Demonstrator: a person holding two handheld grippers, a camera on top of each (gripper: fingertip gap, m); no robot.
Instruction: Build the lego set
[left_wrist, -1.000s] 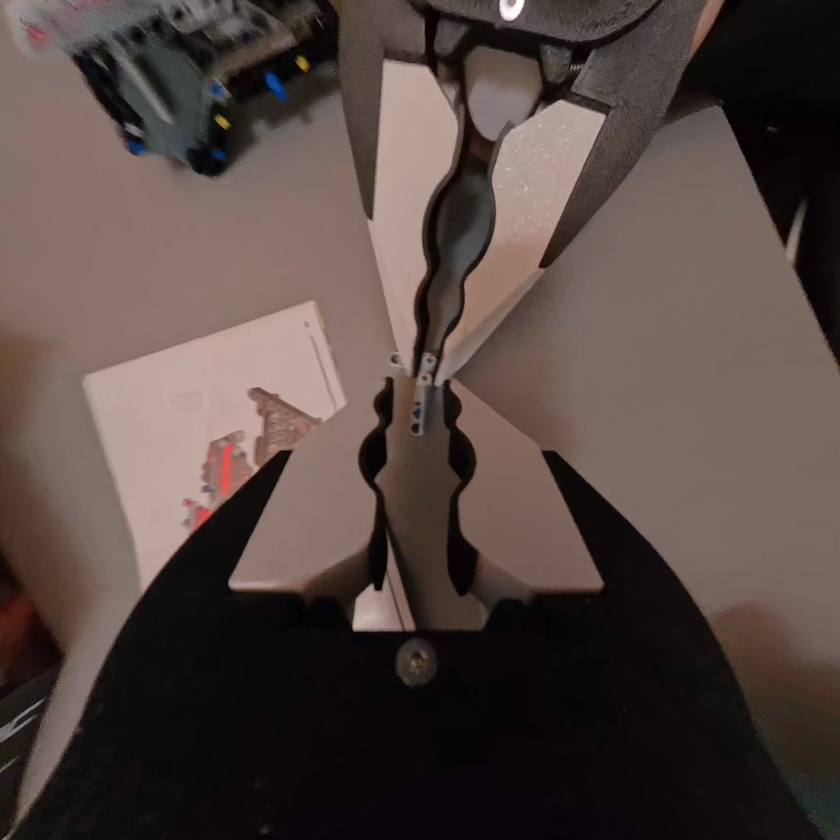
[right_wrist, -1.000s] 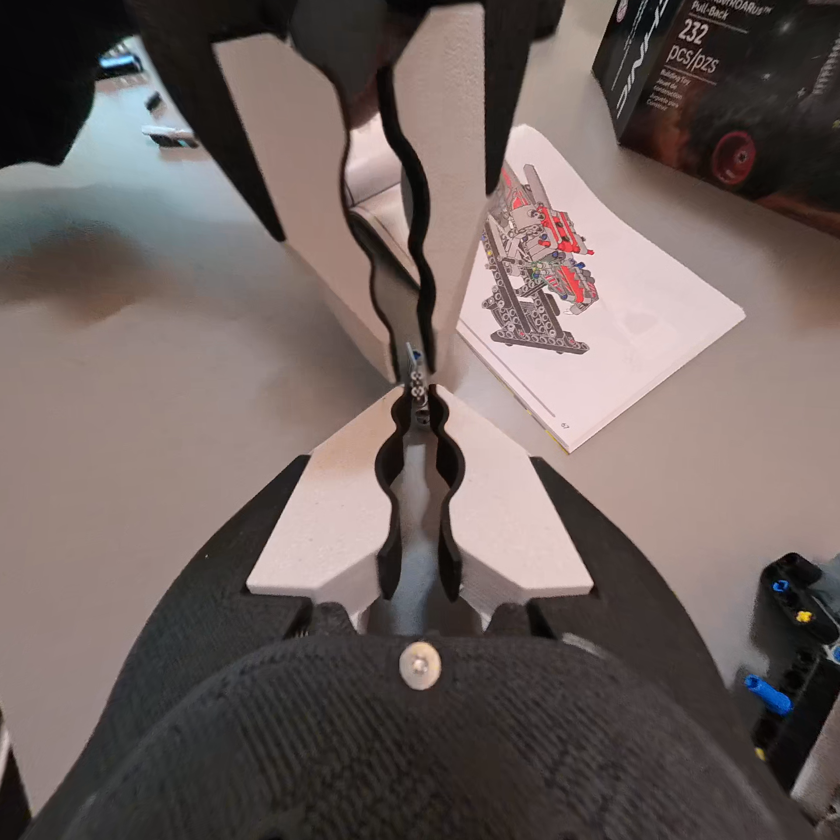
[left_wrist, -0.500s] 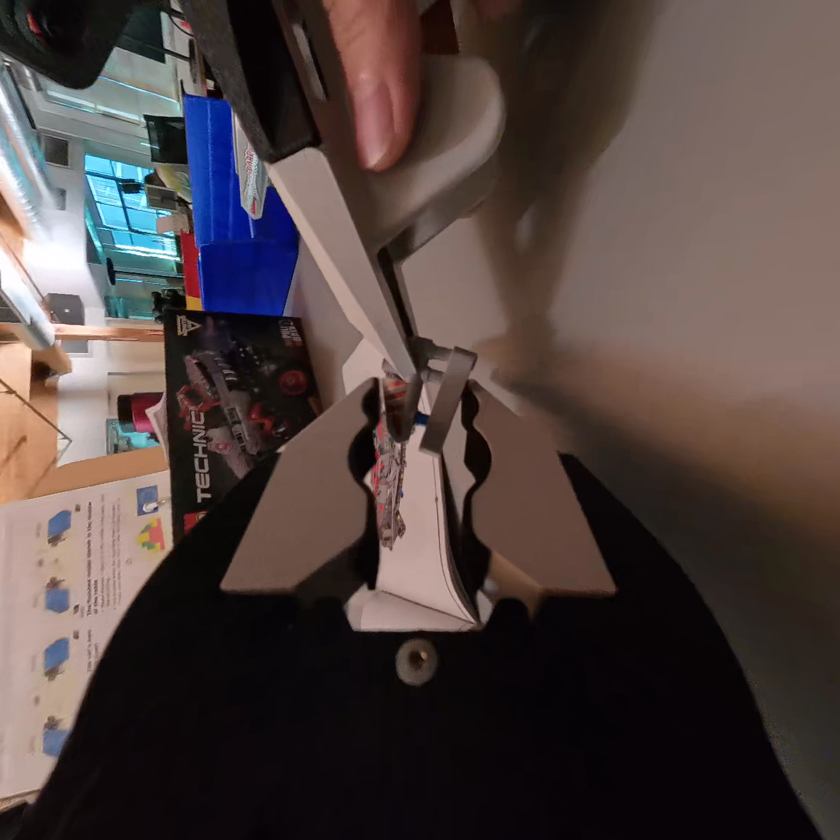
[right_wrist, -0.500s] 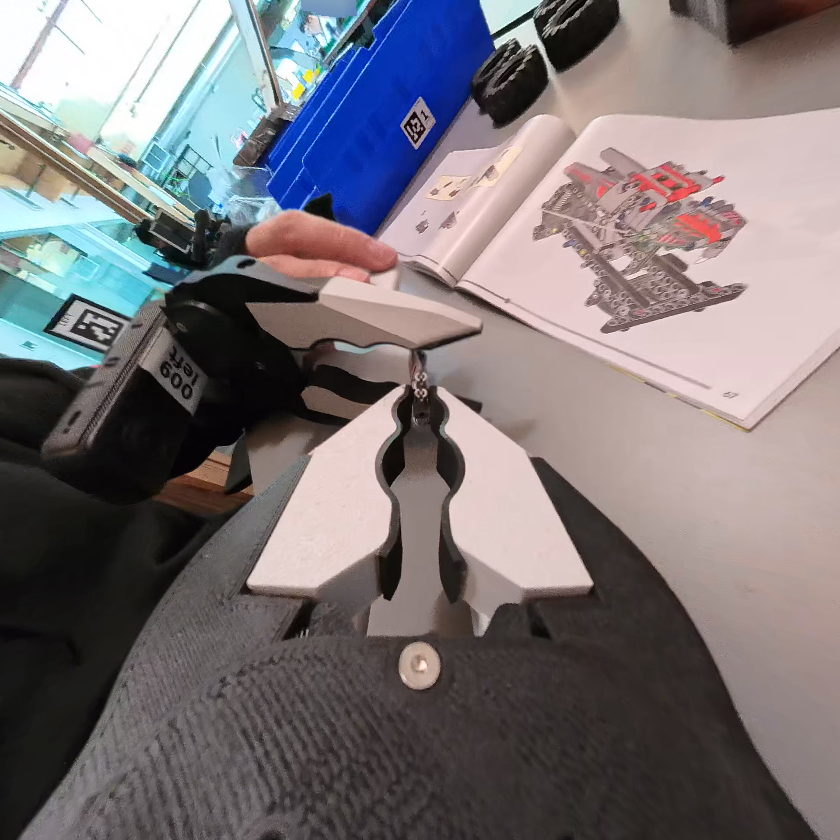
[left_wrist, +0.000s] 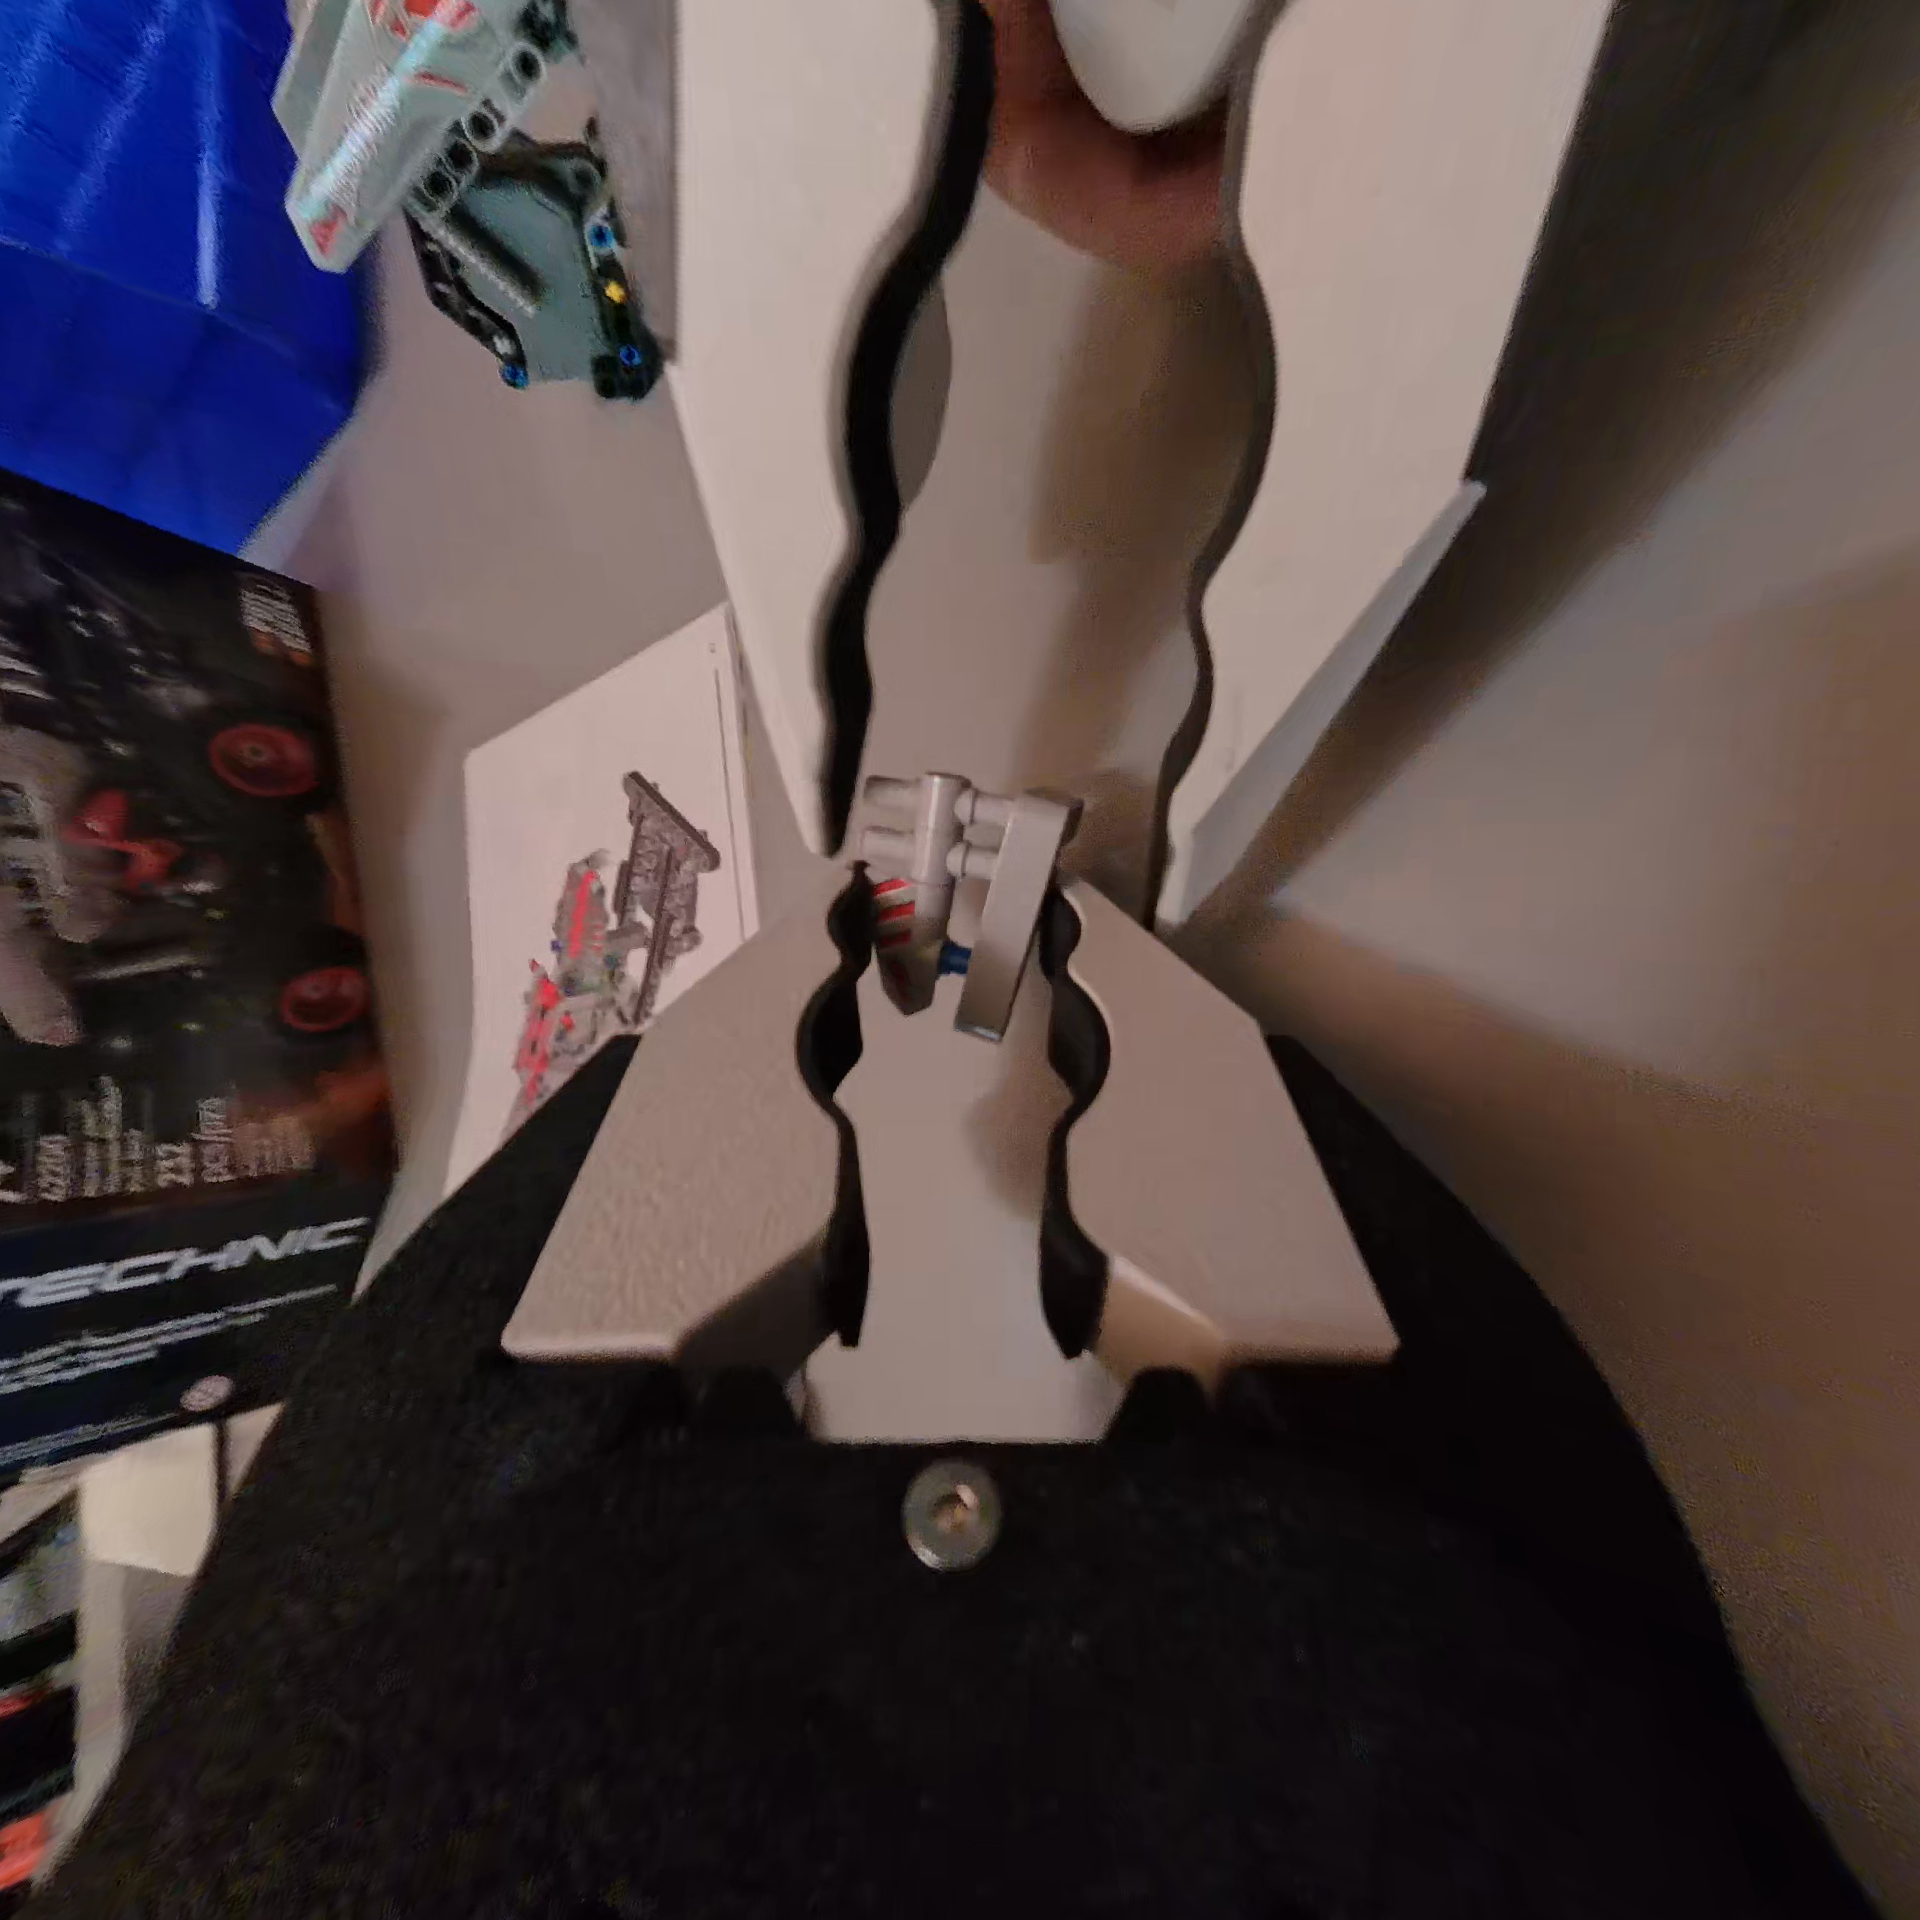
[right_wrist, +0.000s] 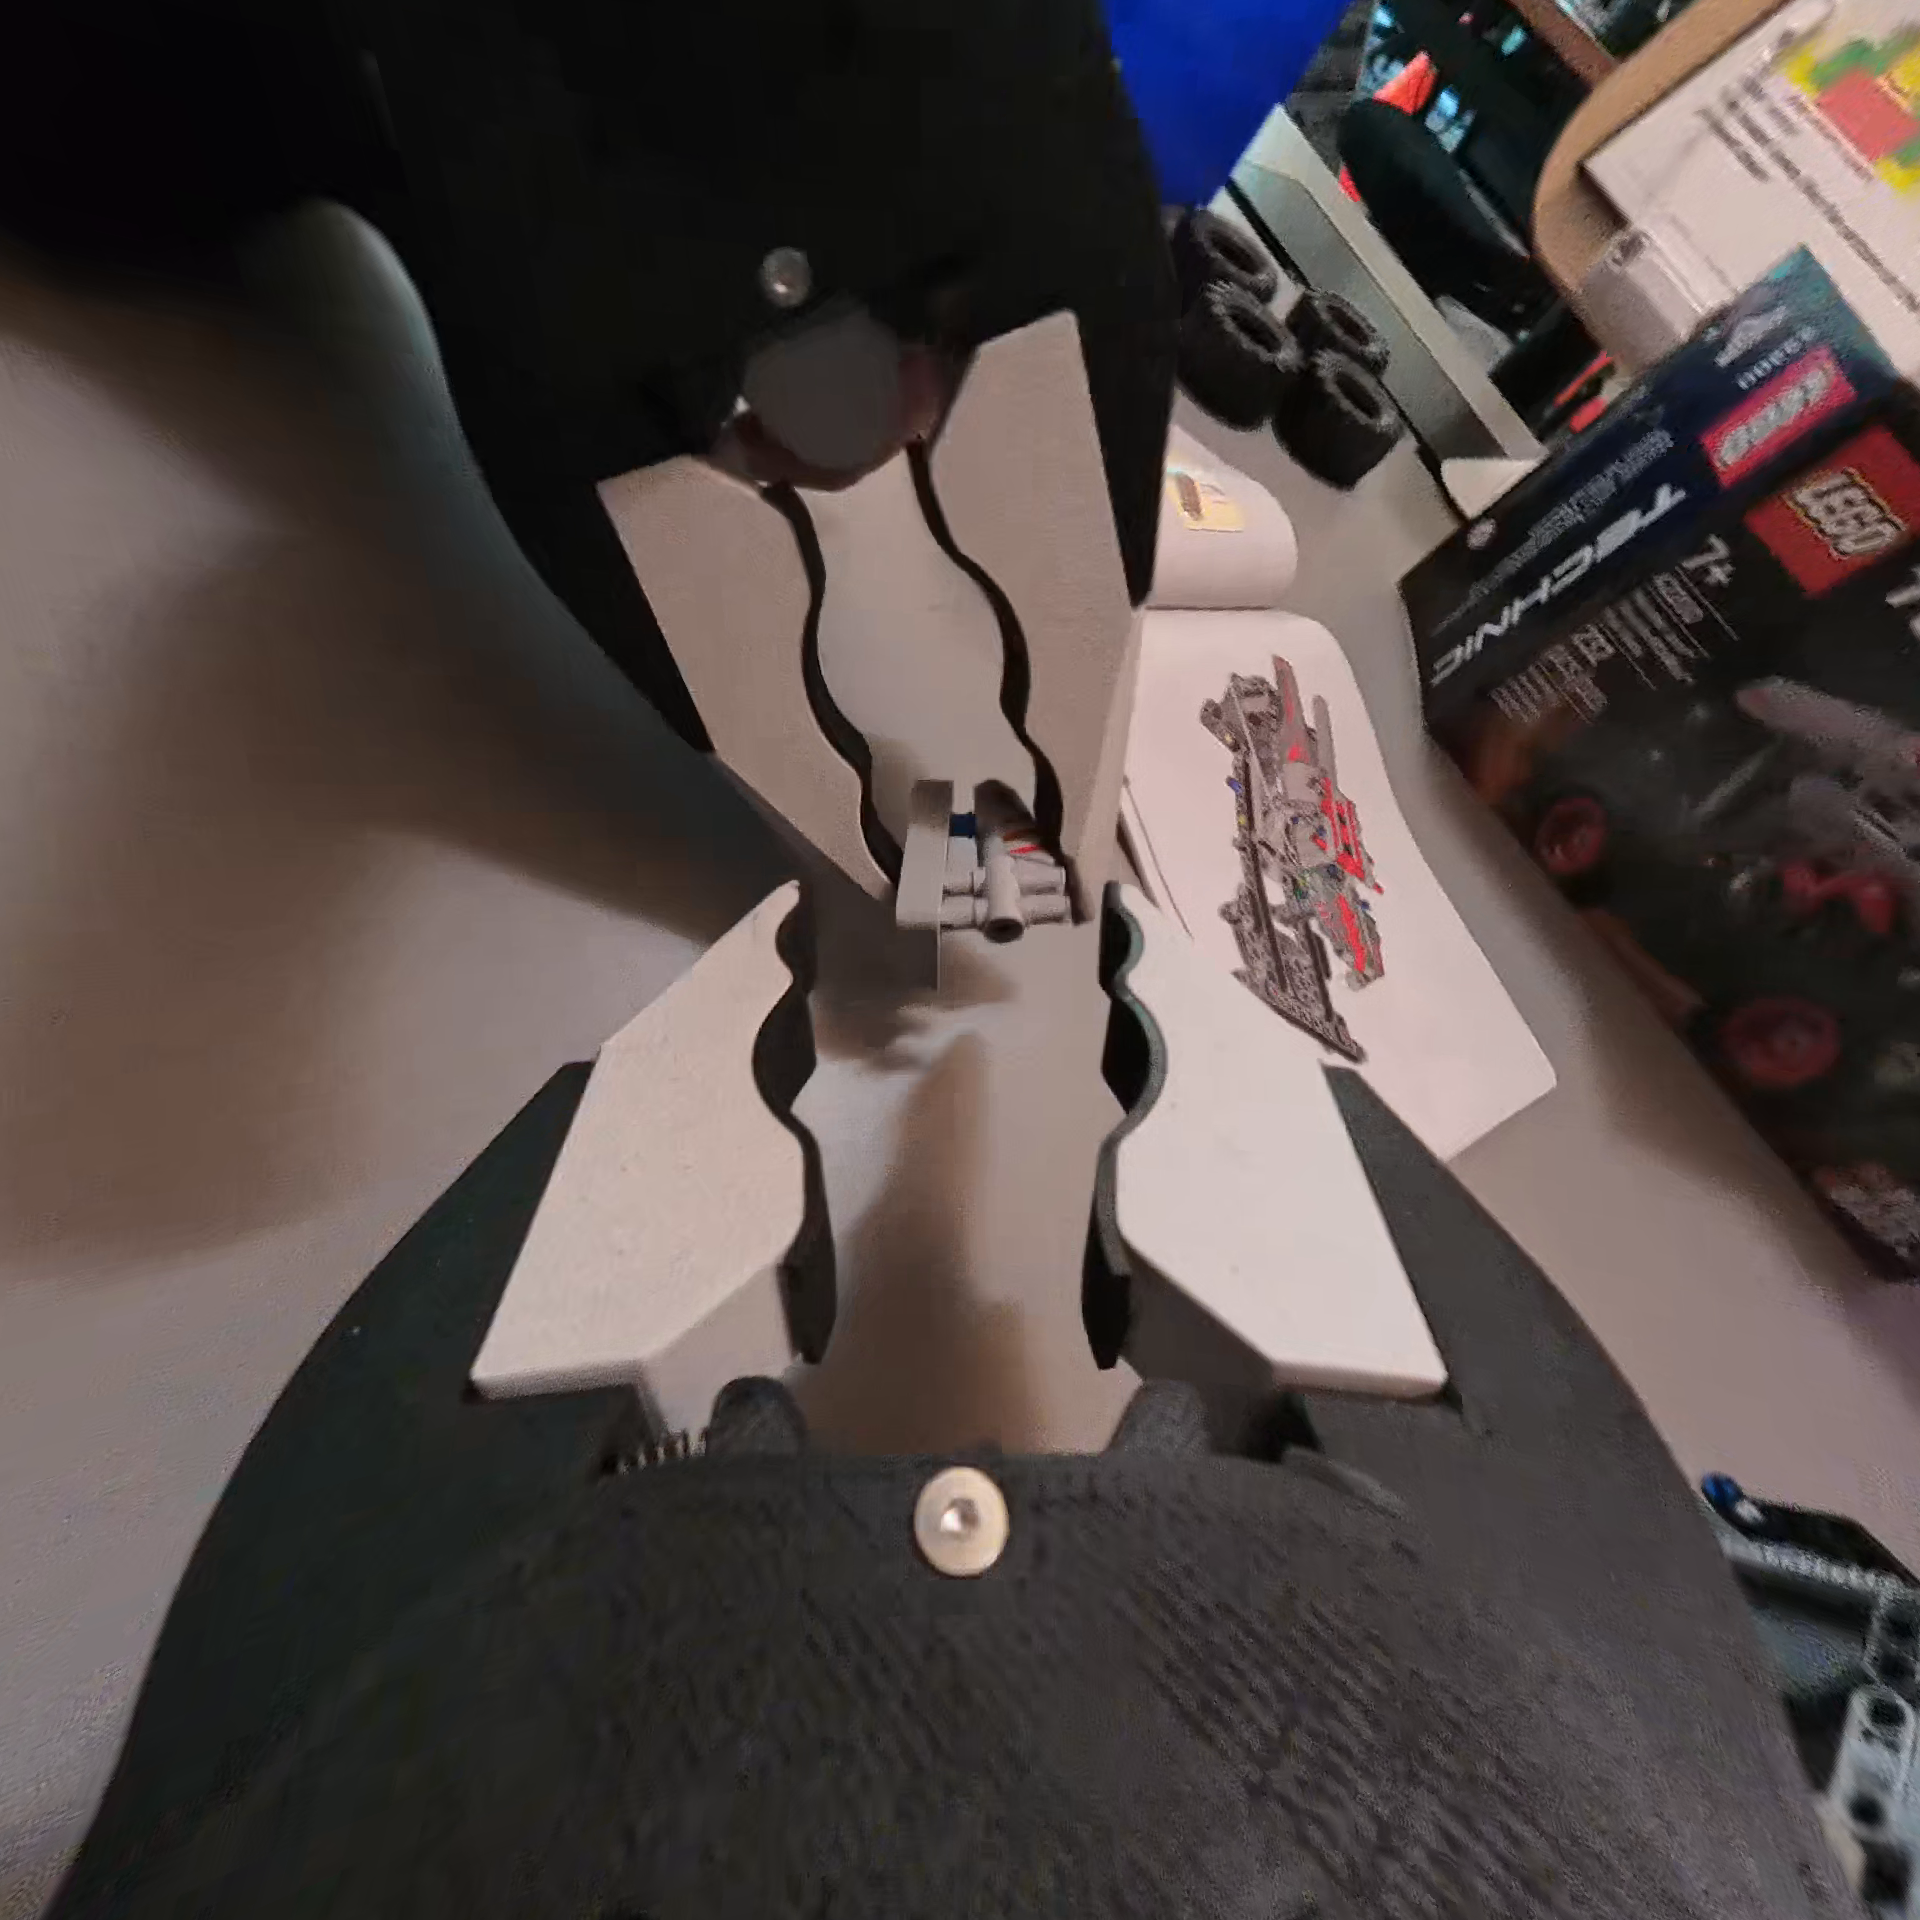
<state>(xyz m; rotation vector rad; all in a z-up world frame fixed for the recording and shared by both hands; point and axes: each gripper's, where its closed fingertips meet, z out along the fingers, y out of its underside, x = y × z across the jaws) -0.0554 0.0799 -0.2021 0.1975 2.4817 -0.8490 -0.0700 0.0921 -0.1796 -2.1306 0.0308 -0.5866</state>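
A small grey Lego assembly (left_wrist: 1003, 914), a short beam with pins and a red-striped piece, sits between my left gripper's (left_wrist: 951, 904) fingertips, held above the table. In the right wrist view the same assembly (right_wrist: 930, 873) shows at the tip of the left gripper (right_wrist: 977, 883). My right gripper (right_wrist: 951, 920) faces it tip to tip with jaws wide apart and nothing in them. It also shows open at the top of the left wrist view (left_wrist: 997, 862). A partly built grey and black model (left_wrist: 499, 208) lies on the table at the upper left.
An open instruction booklet (left_wrist: 613, 862) lies on the grey table, also in the right wrist view (right_wrist: 1382, 935). A dark Lego box (right_wrist: 1714, 675) stands beside it. Black tyres (right_wrist: 1288, 364) sit behind. A blue bin (left_wrist: 125, 260) is at far left. Loose parts (right_wrist: 1849, 1621) lie at lower right. Only a small space, under 4 cm, lies between the two pairs of fingers.
Both grippers were shut tip to tip on the small assembly. The right gripper has opened and let go; the left still holds it. Both views have swung round.
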